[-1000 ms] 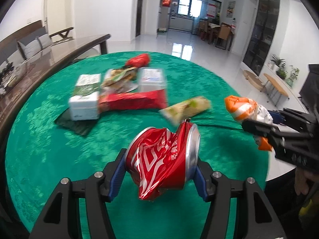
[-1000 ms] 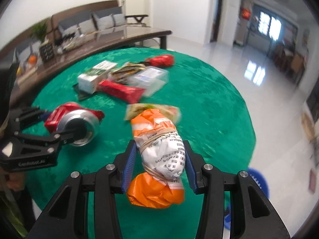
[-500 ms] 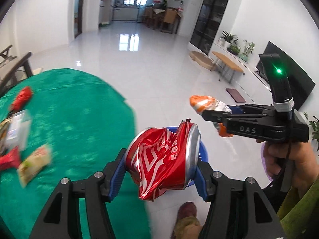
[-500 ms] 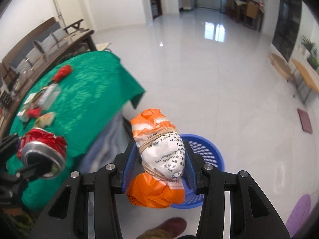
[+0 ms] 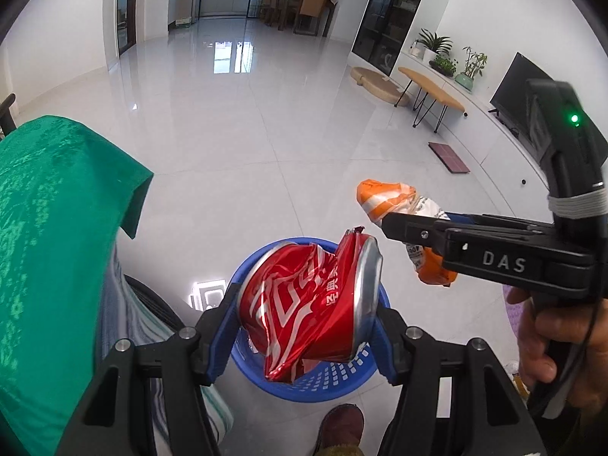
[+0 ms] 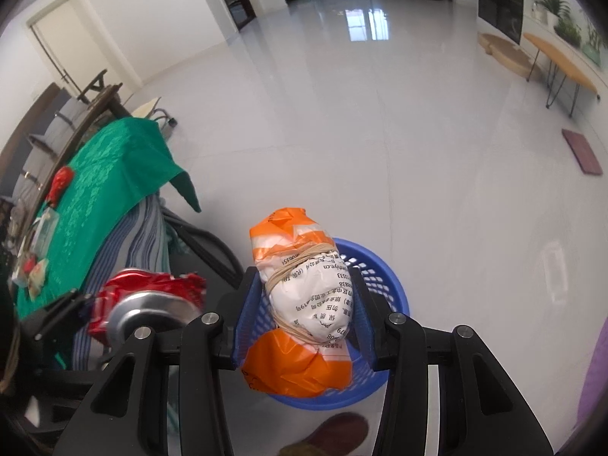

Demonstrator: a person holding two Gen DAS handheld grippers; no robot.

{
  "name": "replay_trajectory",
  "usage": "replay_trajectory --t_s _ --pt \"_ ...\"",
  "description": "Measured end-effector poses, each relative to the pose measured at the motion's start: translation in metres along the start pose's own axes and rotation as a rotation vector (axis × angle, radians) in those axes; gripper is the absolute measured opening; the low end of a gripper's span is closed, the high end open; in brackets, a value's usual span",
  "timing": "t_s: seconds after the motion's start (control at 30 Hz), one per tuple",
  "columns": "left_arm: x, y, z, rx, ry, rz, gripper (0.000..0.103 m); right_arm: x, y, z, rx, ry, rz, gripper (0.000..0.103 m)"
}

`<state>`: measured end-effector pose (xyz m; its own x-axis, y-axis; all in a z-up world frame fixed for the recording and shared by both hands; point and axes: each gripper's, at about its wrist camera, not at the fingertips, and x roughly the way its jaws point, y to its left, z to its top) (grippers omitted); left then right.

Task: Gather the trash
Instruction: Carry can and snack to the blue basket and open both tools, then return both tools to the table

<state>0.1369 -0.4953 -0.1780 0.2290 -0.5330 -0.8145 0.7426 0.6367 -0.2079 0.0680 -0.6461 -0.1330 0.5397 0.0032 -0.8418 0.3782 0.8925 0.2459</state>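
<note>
Below, a blue basket (image 5: 326, 383) sits on the pale tiled floor (image 5: 266, 133), almost straight under both pairs of tongs. Left tongs (image 5: 307, 326) are clenched on a crushed red can (image 5: 304, 304), its silver end turned toward the right-hand pad, the can hanging over the basket's open mouth. Right tongs (image 6: 304, 315), held by a hand (image 5: 562, 345) at the edge of the left camera's view, grasp an orange-and-white wrapped bundle (image 6: 307, 304) tied with a rubber band; it too hangs above the basket (image 6: 376, 372), just beside the can (image 6: 144, 307) but not touching it. Off to the left of both tools, a green-clothed tabletop (image 6: 110, 174) carries several more pieces of litter, among them a red packet (image 6: 60, 182); the rest are too blurred to name. Nearest the viewer, a brown shoe (image 6: 330, 433) stands on the floor just short of the basket.
</note>
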Motion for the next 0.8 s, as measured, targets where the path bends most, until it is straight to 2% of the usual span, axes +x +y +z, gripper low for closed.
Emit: replay_trajectory --t_s 0.2,0.27,0.43,0.53,0.63,0.8 --pt "0.025 -0.01 0.0 0.061 0.012 0.015 0.062 0.012 -0.015 0.002 0.048 0.01 0.0 0.05" --pt "0.034 -0.012 0.0 0.069 0.027 0.006 0.072 0.012 -0.023 0.003 0.067 0.007 0.013 0.075" --pt "0.035 -0.002 0.001 0.047 0.021 0.036 0.074 -0.003 -0.032 0.009 0.113 -0.041 0.008 0.079" --pt "0.007 0.001 0.002 0.014 -0.024 0.016 0.074 -0.018 -0.032 0.013 0.125 -0.092 -0.015 0.084" --pt "-0.034 0.003 -0.002 0.001 -0.083 -0.003 0.074 -0.037 -0.025 0.016 0.109 -0.159 -0.061 0.094" --pt "-0.113 0.013 -0.038 0.029 -0.154 0.005 0.077 -0.069 0.006 0.019 0.044 -0.271 -0.095 0.098"
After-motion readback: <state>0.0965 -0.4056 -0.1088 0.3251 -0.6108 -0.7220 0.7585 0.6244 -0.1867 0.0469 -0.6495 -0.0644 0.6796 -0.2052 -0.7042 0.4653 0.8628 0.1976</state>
